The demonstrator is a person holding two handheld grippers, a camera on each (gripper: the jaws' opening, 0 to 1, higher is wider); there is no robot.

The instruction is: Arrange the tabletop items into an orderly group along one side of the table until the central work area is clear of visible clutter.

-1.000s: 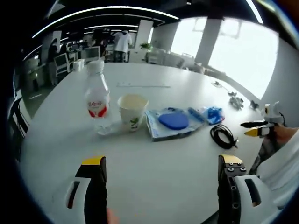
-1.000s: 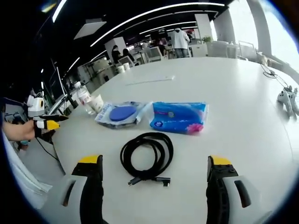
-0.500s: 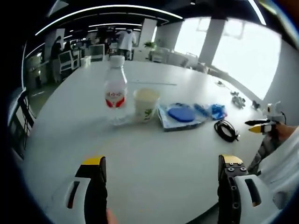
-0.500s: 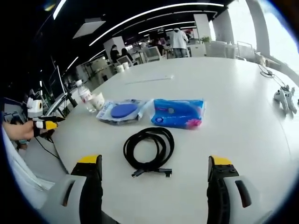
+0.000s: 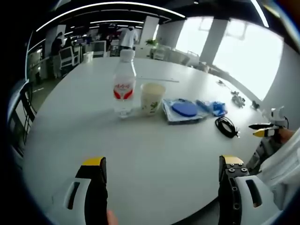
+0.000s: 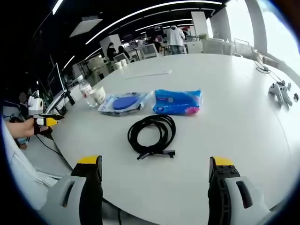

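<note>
Tabletop items sat in a row on the white table (image 5: 140, 154) when you held both grippers back from it: from left to right in the left gripper view, a clear water bottle (image 5: 124, 84) with a red label, a paper cup (image 5: 152, 97) just beside it, a plastic pouch with a blue disc inside (image 5: 183, 110), a blue tissue pack (image 5: 213, 108) and a coiled black cable (image 5: 227, 126). Over the last second you drew the left gripper (image 5: 161, 187) away, so the row looked smaller and farther off; nothing on the table itself had shifted. Your right gripper (image 6: 152, 187) pulled back too, the cable (image 6: 152, 135) lying nearest it, the tissue pack (image 6: 177, 102) and pouch (image 6: 123, 103) beyond. That suggests you were done or pausing, since the items already lined up along one side and the near stretch of table was bare. A game controller (image 6: 280, 91) still lay well apart near the right edge and may need gathering

Both sets of jaws stood wide apart, holding nothing. The bottle's red label carried white characters too small to read, the cup showed a small green mark, and the print on the tissue pack was not legible
</note>
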